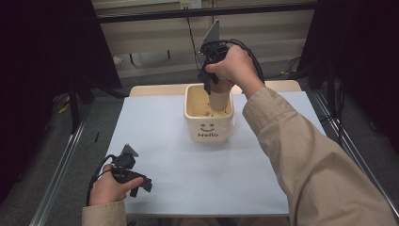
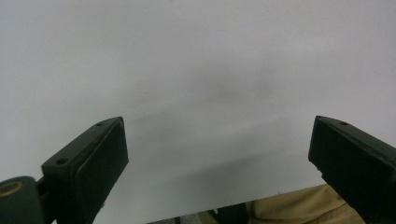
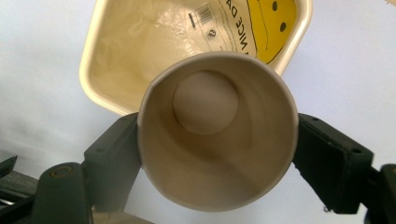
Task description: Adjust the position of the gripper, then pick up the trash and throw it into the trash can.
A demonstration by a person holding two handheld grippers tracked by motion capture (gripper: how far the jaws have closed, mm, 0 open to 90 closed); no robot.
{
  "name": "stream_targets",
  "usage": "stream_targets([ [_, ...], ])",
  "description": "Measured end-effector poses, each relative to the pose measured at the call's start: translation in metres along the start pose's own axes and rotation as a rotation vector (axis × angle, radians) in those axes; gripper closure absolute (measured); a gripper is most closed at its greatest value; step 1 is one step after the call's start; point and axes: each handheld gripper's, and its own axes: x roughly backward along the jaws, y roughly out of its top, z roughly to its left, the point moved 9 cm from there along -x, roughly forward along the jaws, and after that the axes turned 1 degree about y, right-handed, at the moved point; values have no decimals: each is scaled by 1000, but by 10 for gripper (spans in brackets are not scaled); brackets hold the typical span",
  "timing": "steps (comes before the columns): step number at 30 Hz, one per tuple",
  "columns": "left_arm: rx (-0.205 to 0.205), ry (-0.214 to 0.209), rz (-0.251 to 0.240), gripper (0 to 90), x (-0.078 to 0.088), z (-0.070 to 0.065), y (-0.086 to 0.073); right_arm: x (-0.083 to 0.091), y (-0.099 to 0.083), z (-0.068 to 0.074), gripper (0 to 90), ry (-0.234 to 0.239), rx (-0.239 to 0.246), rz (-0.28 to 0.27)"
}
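A: Where is the tan paper cup (image 3: 217, 135) right now?

B: Clamped between the two black jaws of the right gripper (image 1: 210, 80). In the right gripper view the pads press on opposite sides of its wall, just under the rim, and you look straight down its open mouth to the round bottom.

A: And in relation to the bin?

B: In the high view the cup (image 1: 220, 98) stands upright over the cream square plastic bin with a smiley face and the word "Hello" on its front (image 1: 209, 133). Its lower part sits below the bin's rim, at the far right corner of the bin. Whether it touches the bin's floor I cannot tell.

A: Where does the bin stand?

B: On the pale blue sheet that covers the counter (image 1: 174, 155), near the middle of the far edge. The right gripper view shows a printed label and a yellow smiley sticker lying inside the bin (image 3: 121, 51).

A: What about the other hand?

B: The left hand (image 1: 109, 190) rests at the near left corner of the counter, well apart from the bin. Its left gripper (image 1: 141, 184) lies low over the sheet. In the left gripper view the jaws stand wide, with bare blue sheet between them and a strip of beige sleeve (image 2: 289, 210) at the bottom edge.
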Motion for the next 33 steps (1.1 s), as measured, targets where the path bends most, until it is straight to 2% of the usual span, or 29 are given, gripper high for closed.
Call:
stream_targets([
  [14,-5,7,-9,46,1,1,1,-2,2,-2,200,-6,1,-11],
  [19,7,3,-7,46,1,0,0,-1,2,-3,200,-2,-5,-10],
  [21,-10,9,-14,46,1,0,1,-2,2,-4,200,-1,-5,-8],
  [25,-13,5,2,46,0,2,-1,-3,2,-4,200,-6,-6,-8],
  [26,11,-4,-5,46,0,0,-1,-2,3,-3,200,-1,-4,-14],
  [28,-1,2,-3,46,2,1,-1,-4,3,-4,200,-6,0,-14],
  [33,5,-3,-7,46,1,0,-1,-5,4,-4,200,-4,-4,-13],
])
